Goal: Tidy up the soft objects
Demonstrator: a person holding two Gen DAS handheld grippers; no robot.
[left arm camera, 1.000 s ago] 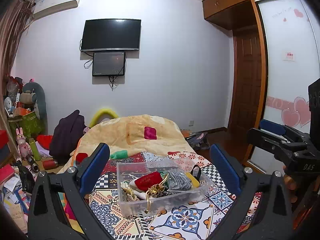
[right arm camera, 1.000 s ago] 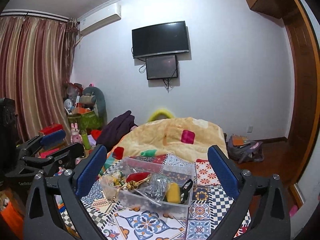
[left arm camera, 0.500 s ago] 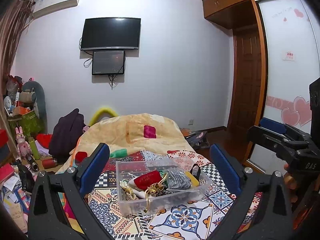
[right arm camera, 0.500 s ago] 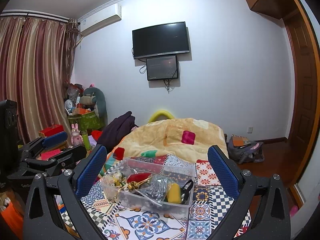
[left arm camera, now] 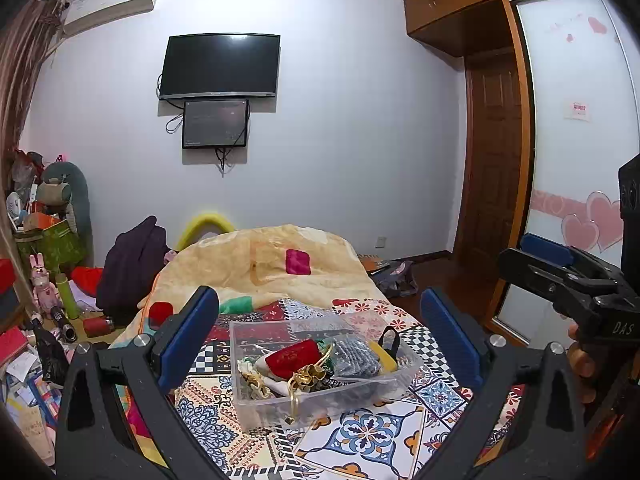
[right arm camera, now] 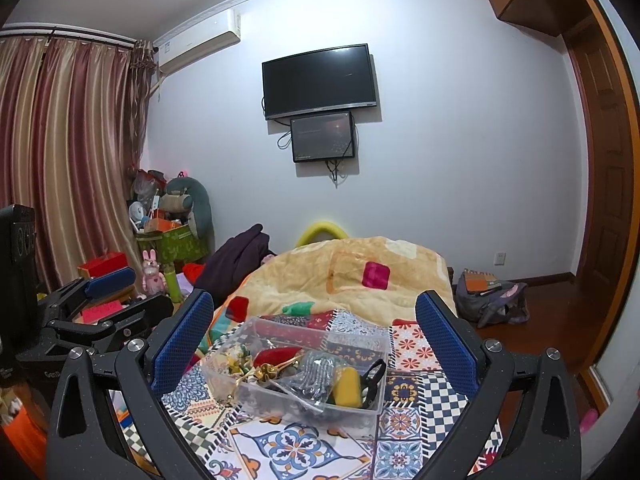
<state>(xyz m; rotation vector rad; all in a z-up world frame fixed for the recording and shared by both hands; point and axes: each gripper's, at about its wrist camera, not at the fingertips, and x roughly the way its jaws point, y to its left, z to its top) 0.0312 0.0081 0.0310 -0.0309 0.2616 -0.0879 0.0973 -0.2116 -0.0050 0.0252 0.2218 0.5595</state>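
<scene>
While hovering over the bed's (left arm camera: 248, 412) near edge, both grippers' fingers (left arm camera: 188, 336) (right arm camera: 444, 340) spread wide, gripping nothing. Soft pouches (left arm camera: 294, 362) piled in clear bin (right arm camera: 372, 408). Either sorting pending or finished; unclear.

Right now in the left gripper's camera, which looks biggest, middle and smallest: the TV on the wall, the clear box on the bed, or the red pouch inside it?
As they appear in the picture:
1. Clear box looks biggest, but it is much nearer the camera.
2. TV, farther away, so it may really be larger.
3. Red pouch, clearly smallest.

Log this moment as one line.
left hand-held gripper open, empty | right hand-held gripper open, empty | bin on bed, full, untouched
</scene>
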